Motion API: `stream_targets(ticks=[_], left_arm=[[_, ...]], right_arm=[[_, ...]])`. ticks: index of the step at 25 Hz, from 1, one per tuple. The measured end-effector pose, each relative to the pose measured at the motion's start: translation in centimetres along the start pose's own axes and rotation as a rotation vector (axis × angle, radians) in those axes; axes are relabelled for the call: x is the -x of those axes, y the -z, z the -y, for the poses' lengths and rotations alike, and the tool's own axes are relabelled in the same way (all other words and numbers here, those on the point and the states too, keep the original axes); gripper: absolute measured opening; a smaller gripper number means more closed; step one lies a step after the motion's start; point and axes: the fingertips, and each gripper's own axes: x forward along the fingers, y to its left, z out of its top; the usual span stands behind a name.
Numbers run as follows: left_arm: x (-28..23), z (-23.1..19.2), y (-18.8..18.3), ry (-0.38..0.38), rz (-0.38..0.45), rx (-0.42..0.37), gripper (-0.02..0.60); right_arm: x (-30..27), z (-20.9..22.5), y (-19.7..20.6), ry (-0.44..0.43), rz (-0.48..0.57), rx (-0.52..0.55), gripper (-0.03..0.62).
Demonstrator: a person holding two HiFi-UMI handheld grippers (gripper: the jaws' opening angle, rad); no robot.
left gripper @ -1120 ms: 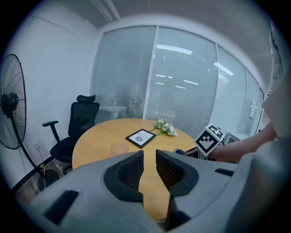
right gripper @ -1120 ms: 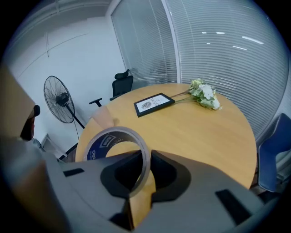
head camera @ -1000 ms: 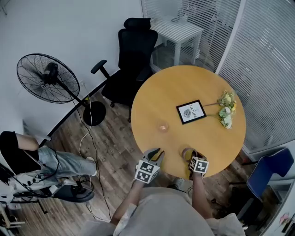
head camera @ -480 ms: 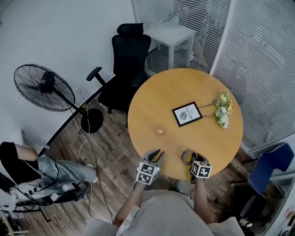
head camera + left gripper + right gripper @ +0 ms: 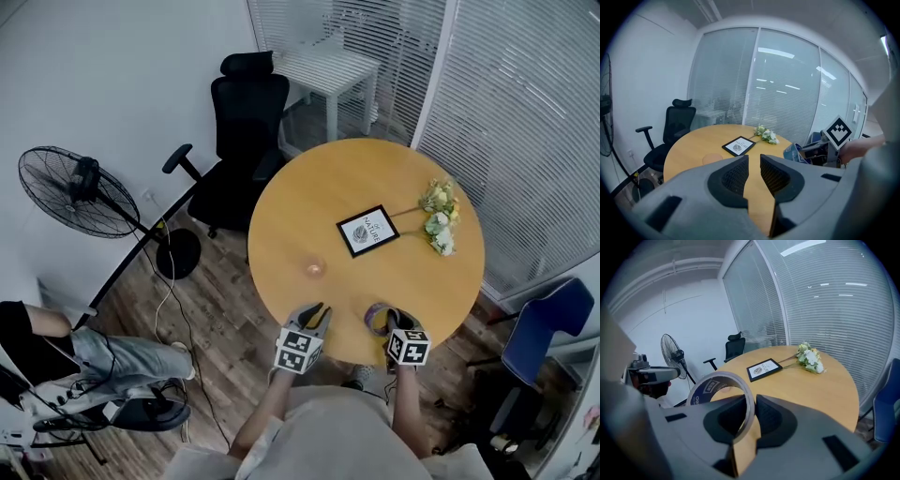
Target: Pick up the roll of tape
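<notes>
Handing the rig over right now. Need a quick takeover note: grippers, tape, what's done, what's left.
Right gripper: shut on the roll of tape, one jaw inside the ring, one outside, pinching its wall.
Left gripper: jaws slightly apart, empty, at the near edge of the table.
Done: tape gripped; it looks clear of the tabletop.
Left: finish the lift and keep the grip.

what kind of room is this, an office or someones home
Most likely a small office meeting room: a round wooden table, a black swivel office chair beside it, and glass partition walls with blinds. A standing fan is near the wall.
</notes>
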Motion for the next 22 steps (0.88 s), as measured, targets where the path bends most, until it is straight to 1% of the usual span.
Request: stream_targets(ticks=[6, 10, 16, 22], left_arm=[[-0.4, 1.0, 0.3, 0.029, -0.016, -0.013, 0.077], [-1.2, 1.8, 0.1, 0.055, -0.024, -0.028, 0.077], [-2.0, 2.5, -0.4, 0.079, -0.027, -0.035, 0.077], [-3.0, 3.9, -0.6, 0.125, -0.029, -0.049, 0.077]], right_arm=[[1.4, 0.6, -0.9, 0.000, 0.044, -0.022, 0.054], [2.5, 1.2, -1.8, 0.013, 0.077, -0.037, 0.054], [3.7, 1.8, -2.6, 0.011, 0.115, -0.074, 0.054], [5.1, 2.3, -3.4, 0.025, 0.149, -0.099, 0.054]])
